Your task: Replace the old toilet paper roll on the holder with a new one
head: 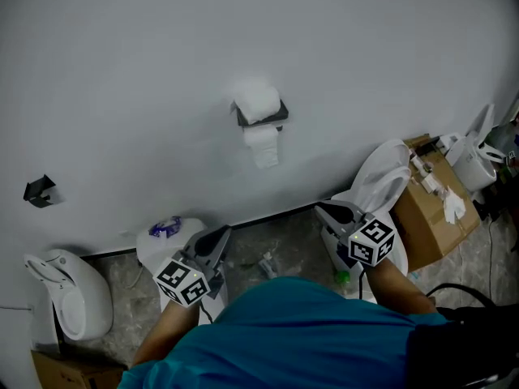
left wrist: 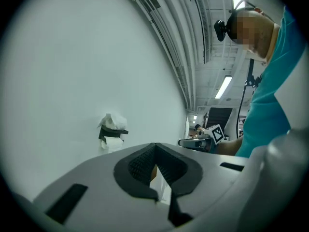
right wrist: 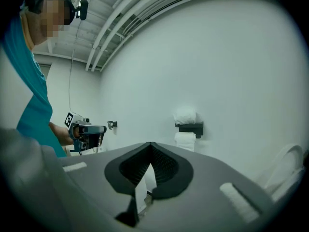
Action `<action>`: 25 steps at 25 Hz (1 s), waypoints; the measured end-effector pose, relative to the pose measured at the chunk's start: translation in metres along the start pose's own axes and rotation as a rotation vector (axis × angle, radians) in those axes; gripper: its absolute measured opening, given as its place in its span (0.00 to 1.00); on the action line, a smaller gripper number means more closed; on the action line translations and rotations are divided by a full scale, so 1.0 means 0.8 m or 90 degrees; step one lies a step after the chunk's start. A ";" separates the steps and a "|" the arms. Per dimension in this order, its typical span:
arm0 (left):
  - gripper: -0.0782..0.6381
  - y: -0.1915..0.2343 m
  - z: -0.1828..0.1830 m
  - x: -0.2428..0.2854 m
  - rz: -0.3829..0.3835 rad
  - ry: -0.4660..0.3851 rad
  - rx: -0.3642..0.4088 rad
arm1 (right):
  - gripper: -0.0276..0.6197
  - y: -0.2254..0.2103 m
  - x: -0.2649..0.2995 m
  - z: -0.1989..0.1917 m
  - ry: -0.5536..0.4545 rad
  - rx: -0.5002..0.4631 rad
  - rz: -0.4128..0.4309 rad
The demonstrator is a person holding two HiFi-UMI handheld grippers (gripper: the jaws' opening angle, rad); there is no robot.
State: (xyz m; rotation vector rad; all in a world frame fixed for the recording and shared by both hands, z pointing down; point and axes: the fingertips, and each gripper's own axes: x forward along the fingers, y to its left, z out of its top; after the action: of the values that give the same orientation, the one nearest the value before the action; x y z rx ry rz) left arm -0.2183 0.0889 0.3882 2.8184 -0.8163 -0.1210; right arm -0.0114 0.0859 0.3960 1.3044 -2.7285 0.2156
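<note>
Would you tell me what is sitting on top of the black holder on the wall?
A white, crumpled-looking paper bundle rests on the holder. A paper roll hangs underneath. The shelf surface under the bundle is covered, so it cannot be seen.

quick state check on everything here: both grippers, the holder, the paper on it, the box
left gripper: shut, nothing between its jaws, short of the wall
right gripper: shut, empty
holder: mounted on the wall, loaded
roll: hanging in the holder, loose end hanging down
white paper bundle: resting on top of the holder
cardboard box: on the floor, flaps open
</note>
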 end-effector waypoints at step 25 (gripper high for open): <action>0.12 0.140 0.001 0.240 0.204 0.000 -0.041 | 0.05 -0.281 0.181 0.010 0.031 -0.018 0.219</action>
State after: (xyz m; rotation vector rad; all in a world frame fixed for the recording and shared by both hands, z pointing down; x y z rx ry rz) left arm -0.1145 -0.1070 0.4077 2.5868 -1.2263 -0.0955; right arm 0.0728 -0.1660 0.4290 0.8023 -2.8836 0.2311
